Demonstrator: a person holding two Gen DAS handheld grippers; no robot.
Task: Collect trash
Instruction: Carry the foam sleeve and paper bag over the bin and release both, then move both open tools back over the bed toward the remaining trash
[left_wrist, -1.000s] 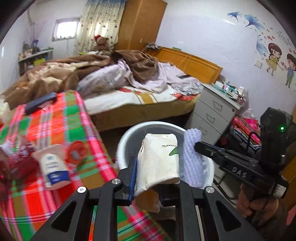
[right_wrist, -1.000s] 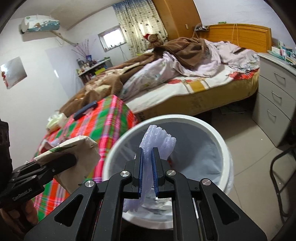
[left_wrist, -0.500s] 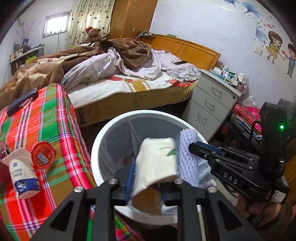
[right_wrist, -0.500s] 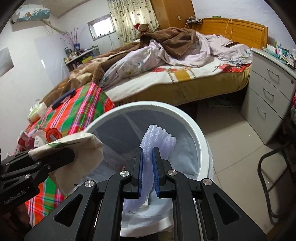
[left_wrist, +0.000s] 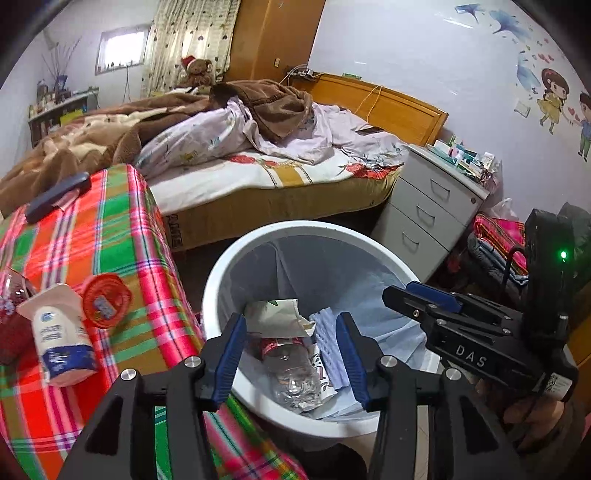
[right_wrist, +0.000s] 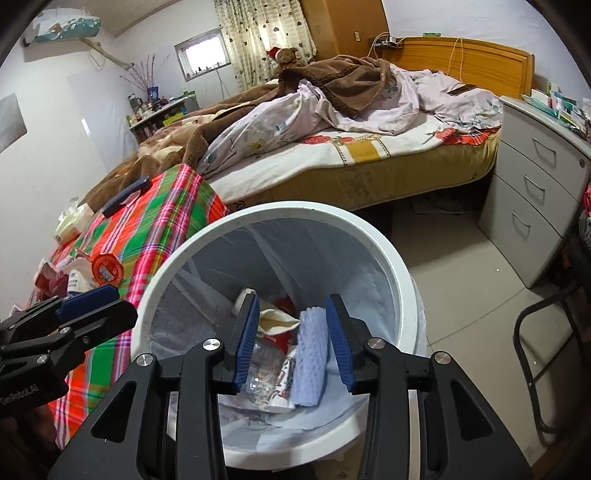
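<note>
A white trash bin (left_wrist: 221, 273) (right_wrist: 391, 254) with a pale liner stands on the floor beside the plaid-covered table. Inside lie a cream paper bag (left_wrist: 277, 317) (right_wrist: 275, 319), a bluish foam sleeve (left_wrist: 327, 339) (right_wrist: 310, 354) and a clear plastic bottle (left_wrist: 291, 373) (right_wrist: 258, 373). My left gripper (left_wrist: 290, 354) hovers over the bin, jaws opening, nothing between the pads. My right gripper (right_wrist: 291, 339) hangs over the bin too, jaws opening and free of the foam sleeve below. Each gripper shows in the other's view: the right gripper (left_wrist: 421, 295), the left gripper (right_wrist: 92, 299).
On the plaid table (left_wrist: 110, 229) (right_wrist: 166, 206) lie a white milk pouch (left_wrist: 59, 332), a red round lid (left_wrist: 107, 301) (right_wrist: 107, 271), a dark remote (left_wrist: 55, 195) and red wrappers. An unmade bed (left_wrist: 258, 166), a grey drawer unit (right_wrist: 535, 192) and a chair frame (right_wrist: 535, 350) surround the bin.
Both grippers opened. The cream bag fell from the left one and the foam sleeve from the right one; both now lie in the bin. The left gripper moved over the bin.
</note>
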